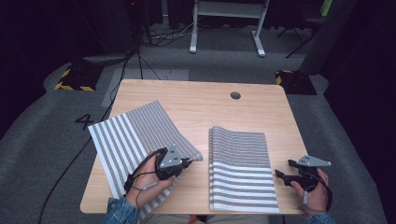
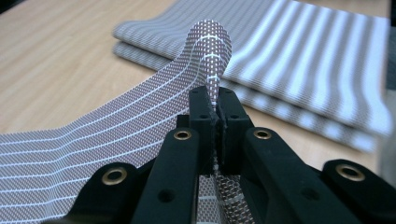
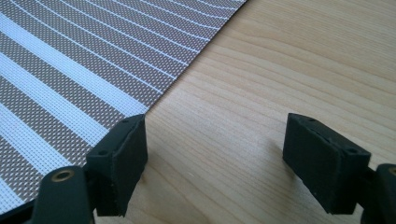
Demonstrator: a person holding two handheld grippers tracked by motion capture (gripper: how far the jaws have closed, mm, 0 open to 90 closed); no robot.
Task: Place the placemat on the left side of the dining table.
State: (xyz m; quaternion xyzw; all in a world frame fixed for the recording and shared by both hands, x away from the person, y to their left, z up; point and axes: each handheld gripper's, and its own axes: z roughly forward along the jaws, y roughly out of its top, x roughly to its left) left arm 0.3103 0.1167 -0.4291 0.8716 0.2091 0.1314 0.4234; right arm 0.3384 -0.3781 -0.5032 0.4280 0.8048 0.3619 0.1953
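Pinching a corner of the striped placemat (image 1: 140,135) at lower left, my left gripper (image 1: 187,163) is clamped tight. The folded placemat stack (image 1: 240,168) lies centre-right. My right gripper (image 1: 282,169), lower right, gapes wide above bare table (image 1: 201,100).

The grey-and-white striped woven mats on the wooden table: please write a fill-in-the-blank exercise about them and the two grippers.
1. The left gripper is ____ on a corner of the loose grey-and-white striped woven mat.
2. The jaws of the right gripper stand ____.
3. The stack of striped woven mats lies between the two ____.
4. The light wooden table has a round ____ near its far edge.

Missing words: shut; open; grippers; hole
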